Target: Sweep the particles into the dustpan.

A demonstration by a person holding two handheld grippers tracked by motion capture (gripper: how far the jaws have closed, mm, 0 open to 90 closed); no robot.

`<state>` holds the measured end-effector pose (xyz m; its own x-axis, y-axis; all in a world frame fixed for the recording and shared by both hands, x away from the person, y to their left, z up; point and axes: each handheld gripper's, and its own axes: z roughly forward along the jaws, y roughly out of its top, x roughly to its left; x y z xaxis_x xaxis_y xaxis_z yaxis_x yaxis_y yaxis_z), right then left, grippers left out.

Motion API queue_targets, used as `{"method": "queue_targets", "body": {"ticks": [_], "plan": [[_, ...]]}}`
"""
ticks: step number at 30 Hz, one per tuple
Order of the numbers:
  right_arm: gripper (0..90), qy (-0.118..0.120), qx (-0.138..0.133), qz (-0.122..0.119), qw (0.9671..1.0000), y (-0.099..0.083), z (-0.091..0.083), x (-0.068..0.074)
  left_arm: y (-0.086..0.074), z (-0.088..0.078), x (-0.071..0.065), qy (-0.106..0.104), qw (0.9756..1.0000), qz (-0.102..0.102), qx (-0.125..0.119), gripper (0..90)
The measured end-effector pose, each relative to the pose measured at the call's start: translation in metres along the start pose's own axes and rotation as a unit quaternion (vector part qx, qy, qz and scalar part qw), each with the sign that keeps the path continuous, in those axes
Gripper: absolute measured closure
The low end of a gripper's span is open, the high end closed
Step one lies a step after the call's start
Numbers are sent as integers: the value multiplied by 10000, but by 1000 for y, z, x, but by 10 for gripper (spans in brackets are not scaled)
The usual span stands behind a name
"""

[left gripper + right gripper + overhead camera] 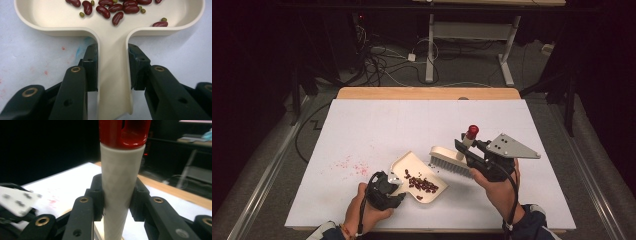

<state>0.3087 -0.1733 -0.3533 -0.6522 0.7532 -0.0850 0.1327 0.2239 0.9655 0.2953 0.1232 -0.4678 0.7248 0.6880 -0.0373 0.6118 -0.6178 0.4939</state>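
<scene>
A cream dustpan (412, 162) lies on the white table near its front edge, with several red kidney beans (423, 184) inside. My left gripper (393, 189) is shut on the pan's flat handle (113, 75), pads pressing on both sides. Small green beans (82, 14) lie among the red beans (117, 18) in the dustpan (50, 17). My right gripper (468, 149) is shut on the brush handle (120, 182), which ends in a red cap (125, 132). The brush's grey bristles (451, 165) hang just right of the pan, and its red cap (472, 131) points away and up.
Faint red stains (349, 165) mark the white table cover (377, 125) left of the pan. A wooden table edge (427, 93) runs along the far side. Beyond it are floor cables (377, 60) and the white legs of another desk (430, 50).
</scene>
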Motion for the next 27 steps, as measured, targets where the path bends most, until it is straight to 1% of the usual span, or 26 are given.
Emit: {"method": "queue_targets", "body": {"ticks": [1, 2, 4, 7, 10, 12, 13, 15, 16, 17, 18, 19, 20, 21, 22, 25, 26, 27], "plan": [[699, 0, 0, 0, 10000, 0, 0, 0, 0, 0, 0, 3, 10000, -5, 0, 634], [699, -81, 31, -77, 9999, -2, 2, -1, 0, 0, 0, 21, 10000, 2, 4, 634], [699, -248, 85, -131, 9996, -6, 7, -3, 0, 0, 0, 2, 10000, -6, 9, 634], [699, -443, 200, -181, 9987, -14, 19, -6, 1, 0, 0, 7, 10000, -9, 11, 634], [699, -608, 215, -264, 9976, -21, 31, -6, 1, 1, 0, 18, 10000, -12, 18, 634], [699, -665, 248, -308, 9970, -25, 39, -4, 1, 1, -1, 23, 10000, -16, 19, 634], [699, -649, 201, -330, 9971, -27, 42, -2, 1, 1, -1, 28, 10000, -17, 17, 634], [699, -557, 259, -452, 9971, -25, 45, 5, 1, 1, -1, 27, 10000, -24, 9, 634], [698, -385, 309, -414, 9979, -25, 47, 12, 1, 1, -1, 30, 10000, -25, 9, 634], [696, -327, 354, -422, 9979, -25, 47, 18, 1, 1, -1, 36, 10000, -26, 7, 634], [696, -327, 354, -422, 9979, -25, 47, 18, 1, 1, -1, 38, 10000, -27, 8, 634], [696, -285, 380, -466, 9978, -26, 47, 23, 1, 1, -1, 41, 10000, -26, 8, 634], [696, -82, 407, -435, 9982, -24, 45, 32, 1, 1, -1, 42, 10000, -27, 7, 634], [696, 33, 415, -396, 9983, -23, 44, 36, 1, 1, -1, 41, 10000, -27, 5, 634], [696, 33, 415, -396, 9983, -23, 44, 36, 1, 1, -1, 41, 10000, -23, 5, 634], [698, 270, 387, -282, 9985, -21, 39, 43, 1, 1, -1, 54, 10000, -9, 7, 634], [699, 306, 370, -244, 9985, -19, 37, 44, 1, 1, -1, 55, 10000, -8, 6, 634], [699, 431, 298, -157, 9985, -17, 34, 45, 1, 1, -1, 52, 10000, -9, 3, 634]]}}
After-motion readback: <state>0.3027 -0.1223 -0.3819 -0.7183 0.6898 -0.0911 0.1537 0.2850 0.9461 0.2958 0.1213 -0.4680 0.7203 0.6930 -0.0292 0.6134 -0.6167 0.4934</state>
